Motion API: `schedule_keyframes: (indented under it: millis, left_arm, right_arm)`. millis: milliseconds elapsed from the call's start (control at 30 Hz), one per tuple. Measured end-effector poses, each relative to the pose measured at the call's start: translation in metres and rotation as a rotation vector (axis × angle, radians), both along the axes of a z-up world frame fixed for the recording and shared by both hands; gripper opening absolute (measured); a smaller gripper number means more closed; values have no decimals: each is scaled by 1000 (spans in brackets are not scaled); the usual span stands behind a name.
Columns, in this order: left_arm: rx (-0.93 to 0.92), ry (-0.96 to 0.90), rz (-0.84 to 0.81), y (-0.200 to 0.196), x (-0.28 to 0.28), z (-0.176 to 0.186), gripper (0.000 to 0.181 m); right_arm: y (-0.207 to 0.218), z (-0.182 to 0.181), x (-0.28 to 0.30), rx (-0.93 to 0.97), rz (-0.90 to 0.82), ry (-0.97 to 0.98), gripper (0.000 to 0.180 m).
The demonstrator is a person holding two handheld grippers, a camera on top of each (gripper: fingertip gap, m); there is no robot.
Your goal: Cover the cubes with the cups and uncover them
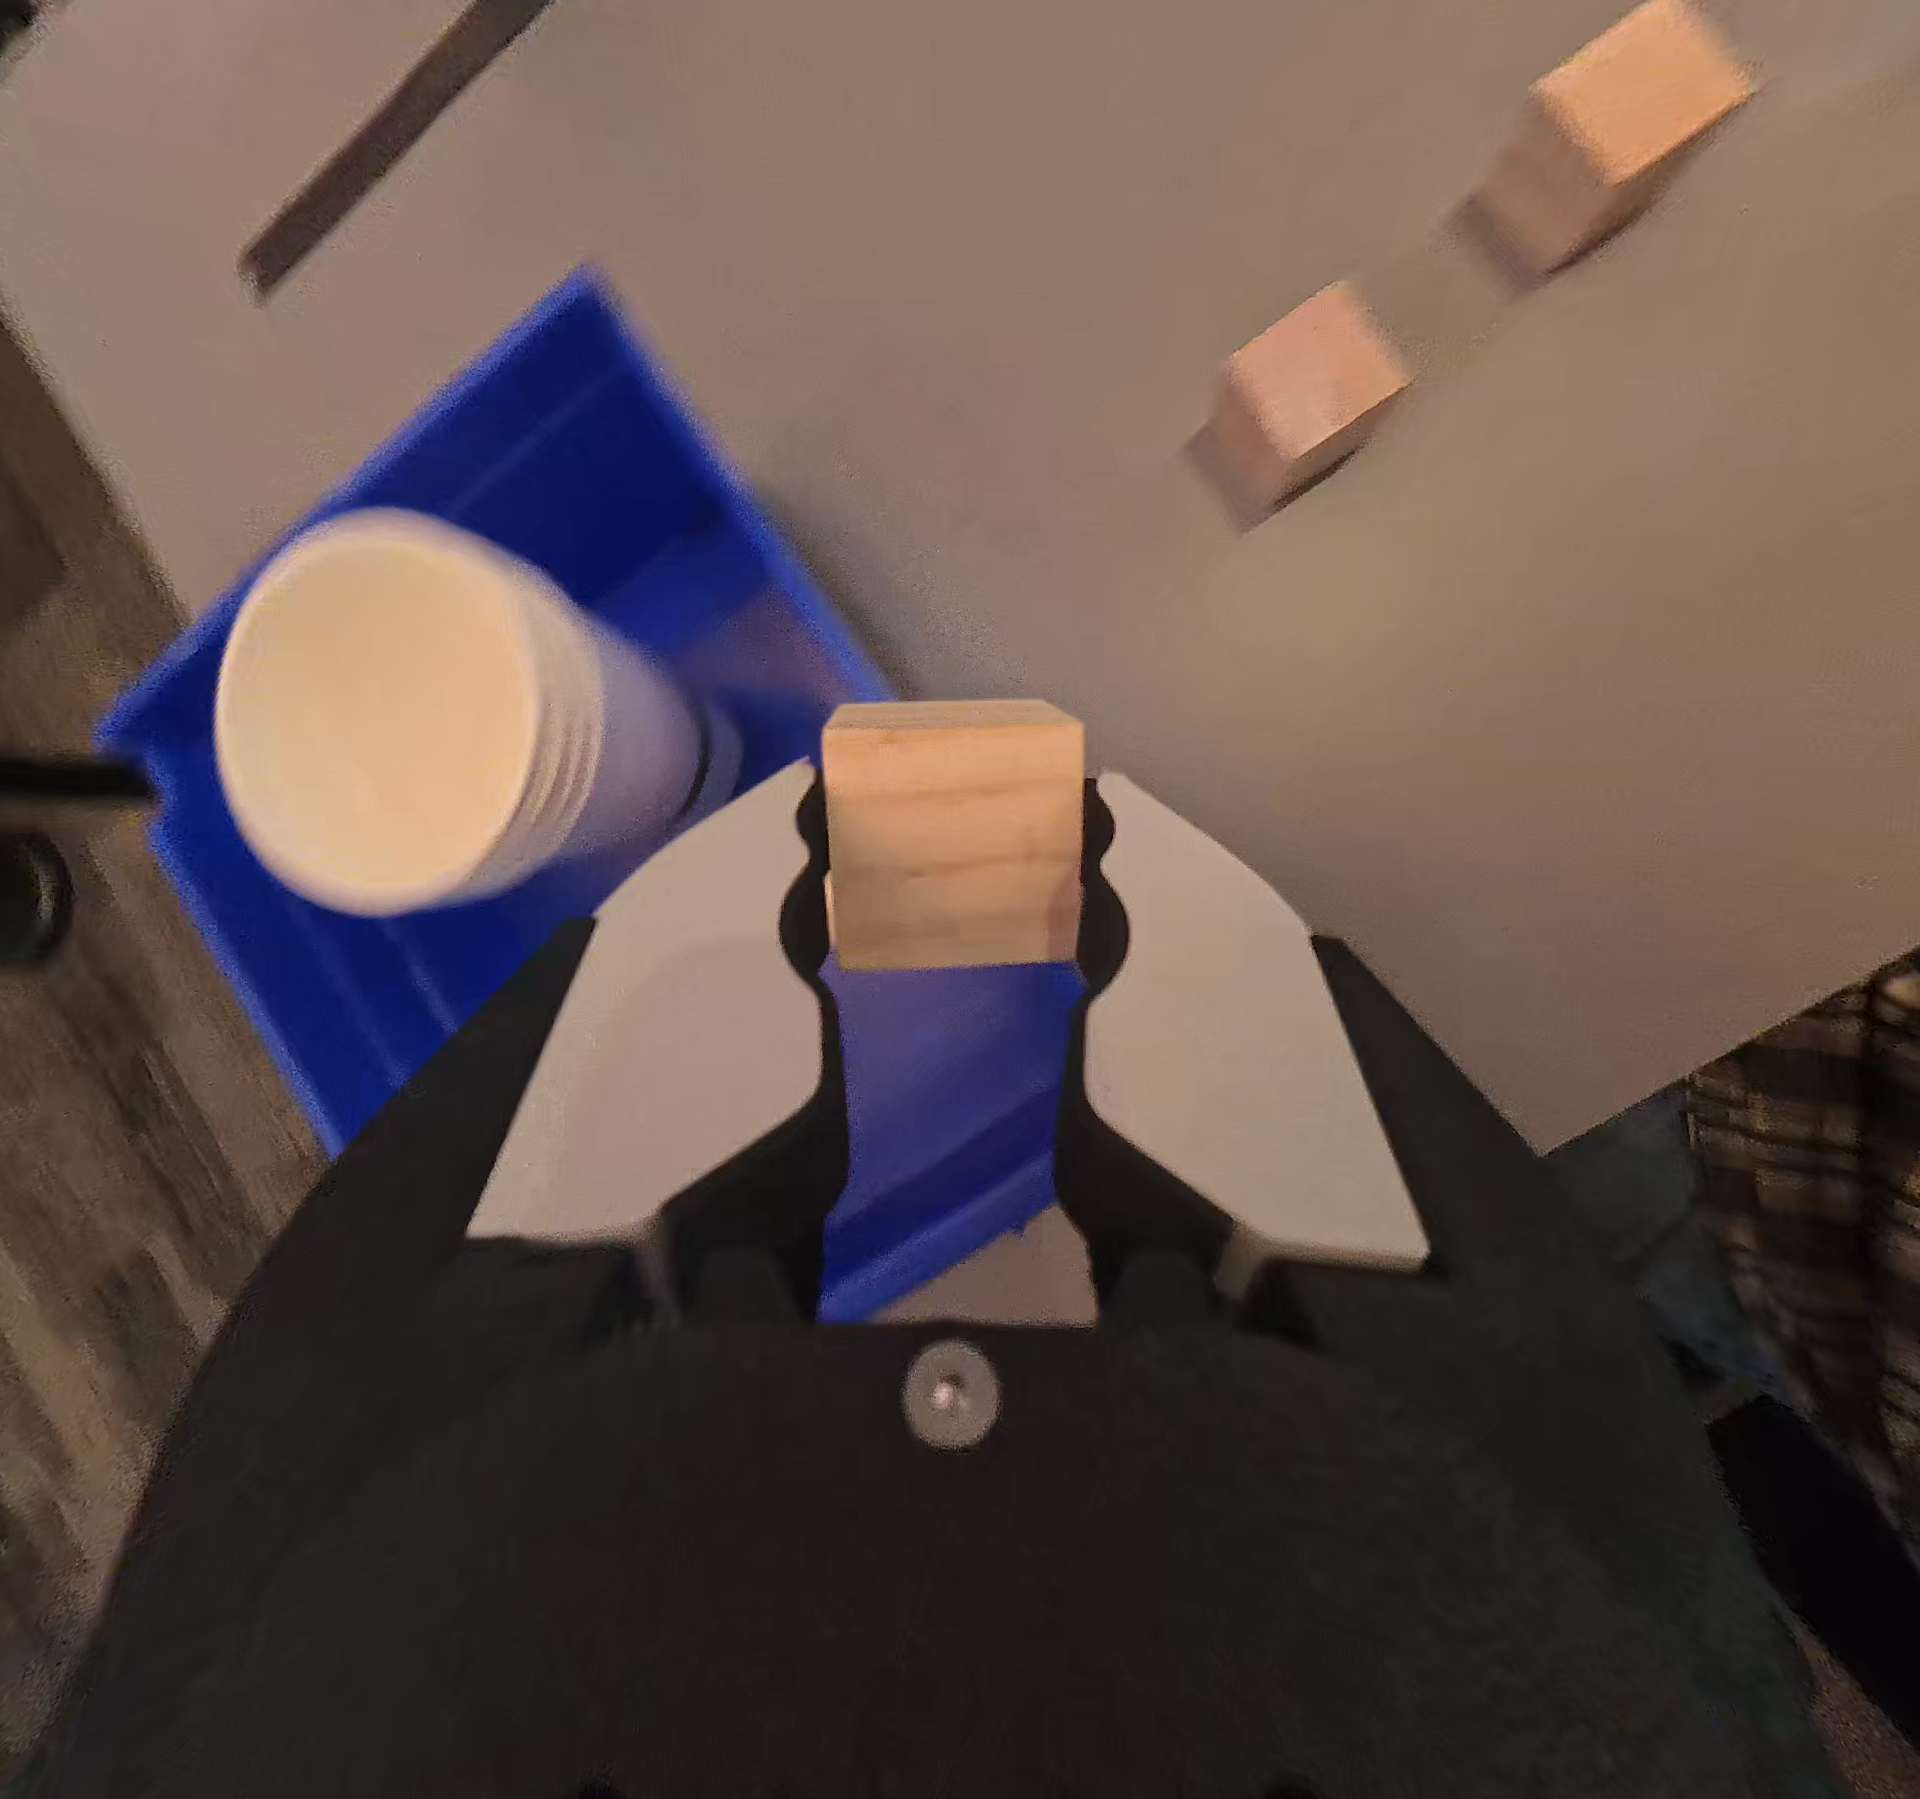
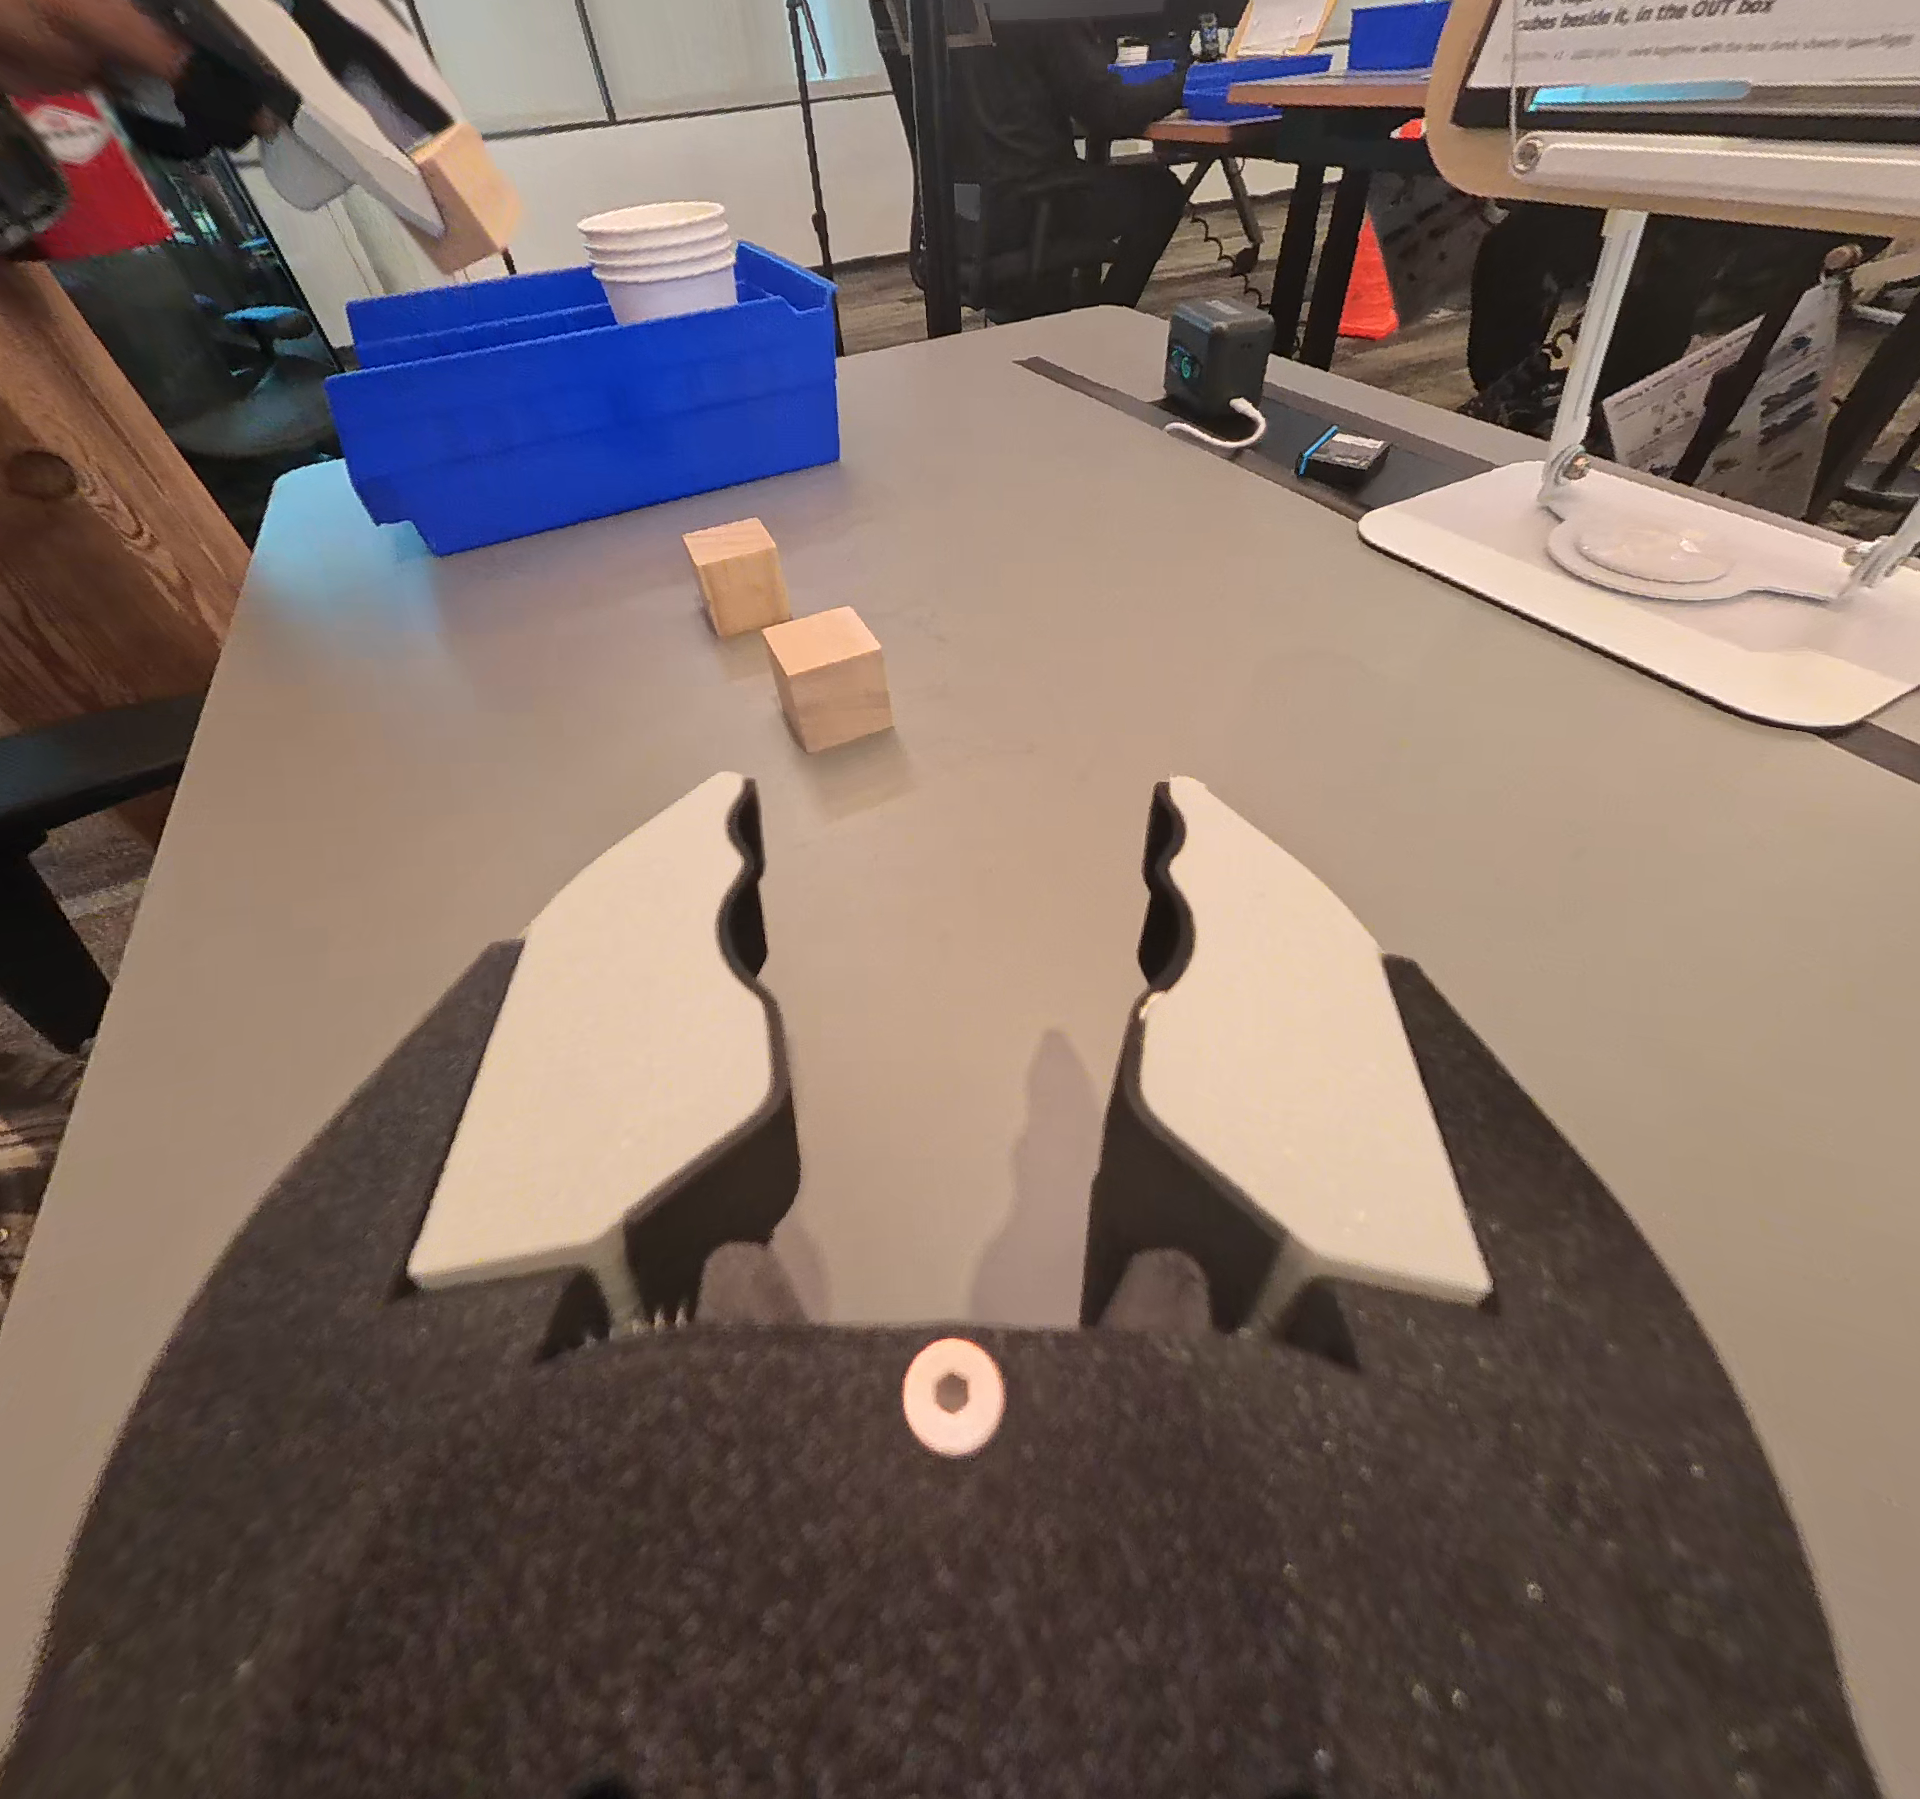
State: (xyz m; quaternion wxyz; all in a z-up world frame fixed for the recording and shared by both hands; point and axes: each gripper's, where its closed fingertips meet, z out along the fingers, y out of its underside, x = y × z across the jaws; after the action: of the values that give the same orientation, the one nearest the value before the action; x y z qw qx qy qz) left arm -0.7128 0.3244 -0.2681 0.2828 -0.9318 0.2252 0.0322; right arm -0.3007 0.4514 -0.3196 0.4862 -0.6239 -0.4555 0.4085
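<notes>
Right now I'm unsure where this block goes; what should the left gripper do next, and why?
Probably carry the held block onward and set it on the table beside the two blocks there; the left gripper hangs over the blue bin, clamped on it.

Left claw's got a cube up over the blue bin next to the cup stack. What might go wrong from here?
1. The left claw pinches the wooden cube only at its fingertips; a jolt might drop it into the blue bin.
2. The stack of paper cups stands close beside; a swing could tip it.
3. The left wrist view is motion-blurred, so placing near the two cubes on the table may be imprecise.
</notes>
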Motion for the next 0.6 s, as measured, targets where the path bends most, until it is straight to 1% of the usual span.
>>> schedule_keyframes:
  millis: [167,233,333,467,600]
  left_arm:
    - [-26,52,-318,62,120,3,44]
    - [-40,56,-453,86,168,-4,44]
    - [-64,89,-619,117,225,-26,44]
    - [-131,88,-769,135,281,-63,44]
    - [-194,71,-848,139,315,-92,44]
  right_arm:
    - [5,-2,3,1,-13,3,69]
    - [7,-4,4,0,-14,2,69]
    - [7,-2,5,-10,-8,16,71]
    - [6,2,6,3,-2,23,71]
    - [4,8,8,13,-1,39,71]
